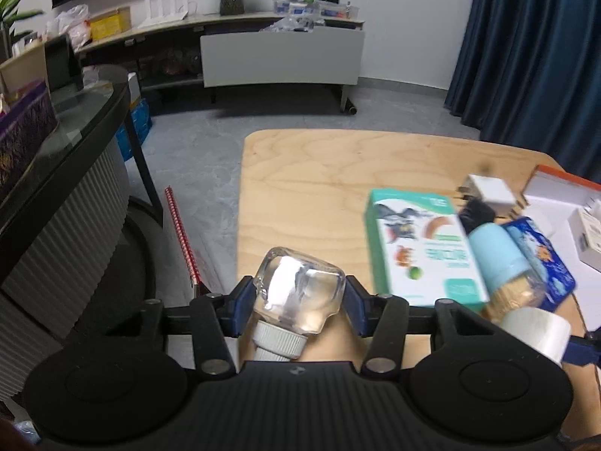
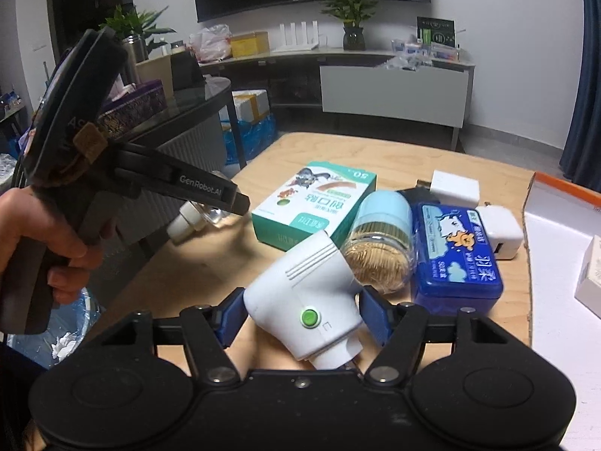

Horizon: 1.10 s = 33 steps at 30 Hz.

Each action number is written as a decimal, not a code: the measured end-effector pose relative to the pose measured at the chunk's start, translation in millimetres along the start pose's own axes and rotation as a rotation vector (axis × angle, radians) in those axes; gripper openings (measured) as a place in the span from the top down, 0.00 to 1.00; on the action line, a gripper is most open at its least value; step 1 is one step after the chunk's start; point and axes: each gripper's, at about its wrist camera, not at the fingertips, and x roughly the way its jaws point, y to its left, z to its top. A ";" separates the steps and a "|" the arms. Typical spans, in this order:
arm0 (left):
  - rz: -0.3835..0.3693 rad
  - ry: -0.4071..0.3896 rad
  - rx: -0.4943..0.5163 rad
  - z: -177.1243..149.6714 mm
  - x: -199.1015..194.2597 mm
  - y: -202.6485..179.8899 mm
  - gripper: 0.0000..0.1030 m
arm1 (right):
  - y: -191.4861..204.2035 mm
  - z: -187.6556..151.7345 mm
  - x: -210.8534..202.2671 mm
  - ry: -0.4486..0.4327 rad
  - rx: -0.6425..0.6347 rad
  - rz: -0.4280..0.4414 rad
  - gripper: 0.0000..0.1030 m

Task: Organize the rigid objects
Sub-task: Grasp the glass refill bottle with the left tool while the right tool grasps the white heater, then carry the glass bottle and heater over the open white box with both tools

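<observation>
- Nearest my left camera, the left gripper (image 1: 299, 305) has its blue pads clamped on a clear glass bottle (image 1: 299, 293), white cap toward me. I judge it is gripped across the body so the cap stays clear.
- My right gripper (image 2: 300, 312) sits around a white device (image 2: 300, 297) with a green button. The pads look pressed to its sides, though the right one is partly hidden.
- Both items lie at the near edge of the wooden table (image 1: 319, 173), probably first picks.
- Beyond them wait a green box (image 2: 313, 203), a toothpick jar (image 2: 379, 240), a blue tin (image 2: 456, 255) and white chargers (image 2: 499, 233), packed close together.
- At right is an orange-rimmed white tray (image 2: 556, 233), likely the destination.
- The room behind has grey floor, a shelf with plants and a blue curtain (image 1: 533, 45).
</observation>
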 end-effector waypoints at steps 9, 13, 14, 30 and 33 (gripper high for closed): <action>-0.028 -0.040 -0.035 -13.1 -35.8 -27.4 0.50 | -16.8 2.3 -44.3 -0.055 0.024 -0.046 0.24; -0.031 -0.055 -0.046 -18.6 -50.2 -43.0 0.50 | -23.5 1.5 -63.9 -0.072 0.030 -0.058 0.24; -0.037 -0.057 -0.053 -19.3 -53.1 -45.4 0.51 | -24.5 1.0 -68.6 -0.076 0.032 -0.059 0.24; -0.096 -0.101 -0.075 -32.5 -93.0 -101.5 0.50 | -45.1 -6.2 -122.7 -0.140 0.057 -0.097 0.24; -0.098 -0.101 -0.073 -33.6 -97.5 -110.2 0.50 | -50.7 -7.8 -130.6 -0.149 0.069 -0.108 0.24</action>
